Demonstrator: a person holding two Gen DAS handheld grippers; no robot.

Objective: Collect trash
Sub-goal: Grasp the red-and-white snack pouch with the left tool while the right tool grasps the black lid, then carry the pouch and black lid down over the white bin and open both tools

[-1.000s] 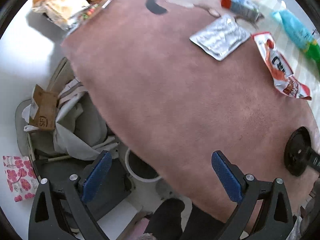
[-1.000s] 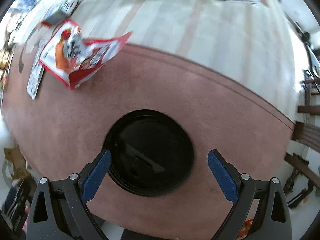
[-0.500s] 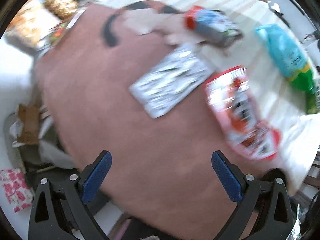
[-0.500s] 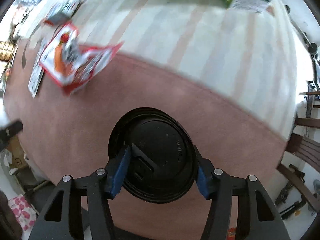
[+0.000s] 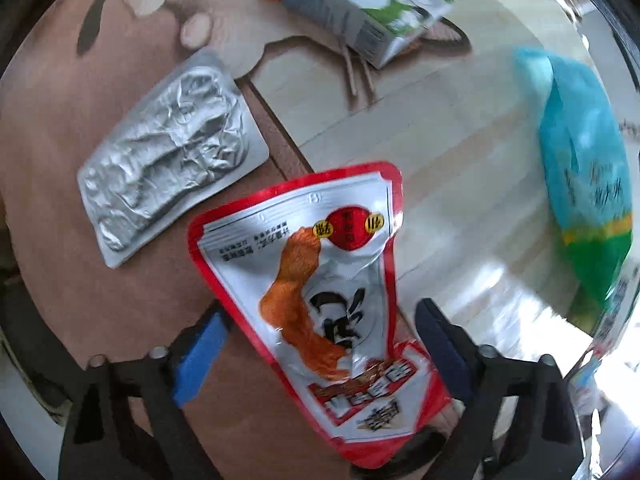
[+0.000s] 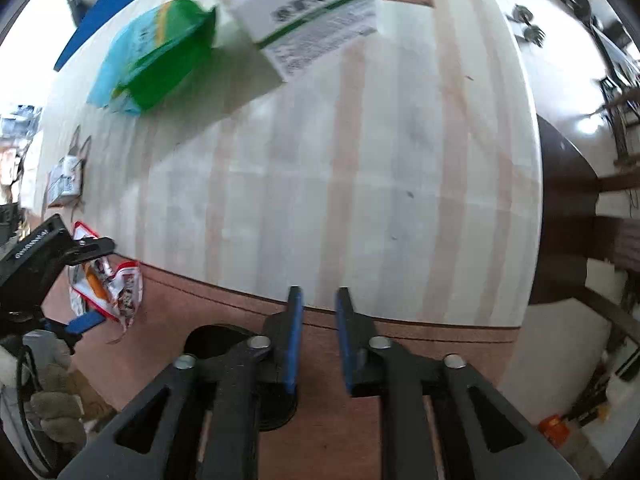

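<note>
Leftward across the table [image 6: 360, 160] is where the left claw [image 5: 322, 310] has gone: from the table's near edge it has come to hang over the red snack pouch [image 5: 332, 240], pointing straight down. Its jaws have just been closing and now stand about half spread with the pouch between them. One blue pad sits at the pouch's long edge and the other just beside the opposite edge, so neither side looks squeezed yet. The pouch lies face up, half on the brown part of the table and half on the pale striped part.

Just beside the pouch is a crumpled silver foil packet [image 5: 168, 148]. A milk carton [image 5: 352, 4] lies on its side further off. A blue and green bag [image 5: 584, 184] sits well apart on the pale wood, near a white box [image 6: 316, 12].

The right claw [image 6: 318, 296] has its pads drawn close, with only a narrow slit left — bare table shows through it. The black lid [image 6: 216, 340], clasped across its width a moment earlier, now shows as a dark round shape beside and under one finger. Whether the pads still grip any part of it I cannot tell from this blurred view.
</note>
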